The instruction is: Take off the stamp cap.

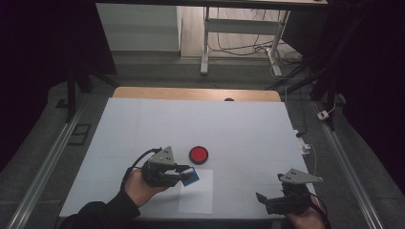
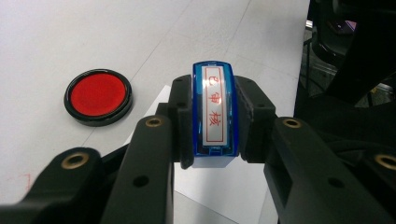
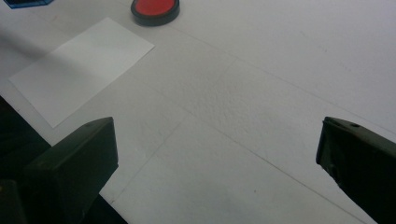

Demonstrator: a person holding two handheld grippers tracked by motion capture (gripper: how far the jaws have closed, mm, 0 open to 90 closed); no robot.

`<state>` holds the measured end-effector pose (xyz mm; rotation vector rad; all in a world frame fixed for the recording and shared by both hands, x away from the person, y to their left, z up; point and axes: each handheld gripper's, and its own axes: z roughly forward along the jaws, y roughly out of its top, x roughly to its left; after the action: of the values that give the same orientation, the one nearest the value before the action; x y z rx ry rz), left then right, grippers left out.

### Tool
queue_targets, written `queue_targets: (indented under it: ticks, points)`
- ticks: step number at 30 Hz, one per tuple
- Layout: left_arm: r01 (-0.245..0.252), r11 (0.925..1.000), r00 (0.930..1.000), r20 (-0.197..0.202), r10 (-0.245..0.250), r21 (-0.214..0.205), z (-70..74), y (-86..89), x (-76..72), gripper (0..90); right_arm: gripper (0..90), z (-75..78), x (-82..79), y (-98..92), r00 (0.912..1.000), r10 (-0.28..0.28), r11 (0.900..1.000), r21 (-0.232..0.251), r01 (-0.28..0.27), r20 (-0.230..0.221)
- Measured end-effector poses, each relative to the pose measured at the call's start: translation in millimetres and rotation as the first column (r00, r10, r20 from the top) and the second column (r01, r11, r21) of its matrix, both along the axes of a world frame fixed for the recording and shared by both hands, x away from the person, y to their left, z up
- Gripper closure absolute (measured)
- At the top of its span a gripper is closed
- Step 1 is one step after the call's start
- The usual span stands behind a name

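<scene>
One small blue translucent plastic stamp [image 2: 214, 112] with a white label of red characters sat clamped between the fingers [image 2: 184, 123] of the left gripper [image 1: 184, 174], held above the near edge of the white rectangular paper sheet [image 1: 198, 195]. Its clear blue casing looked smooth and glossy, with a pale block at the underside. That slick shell seemed the main risk: pressed down at a tilt, the stamp could slip or twist in the grip and leave a smeared or partial mark. Beyond the sheet, a little past its far edge, lay the round red ink pad in a black rim [image 1: 198, 154]; brushing it could smudge ink onto the white counter [image 1: 143, 124]. Right of the sheet, well apart, the right gripper [image 1: 282, 200] rested with fingers wide open, holding nothing.
</scene>
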<state>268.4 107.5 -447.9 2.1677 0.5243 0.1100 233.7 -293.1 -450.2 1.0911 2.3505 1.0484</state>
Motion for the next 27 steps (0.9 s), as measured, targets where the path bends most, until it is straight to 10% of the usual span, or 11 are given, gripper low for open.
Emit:
queue_targets:
  ticks: [27]
  points:
    - [0.009, 0.9999, 1.0000, 0.000, -0.009, -0.007, 0.2, 3.5, 1.8, 70.3, 0.0, -5.1, 10.8, 39.0, 0.9728, 0.230, 0.9725, 0.047, -0.228, -0.031]
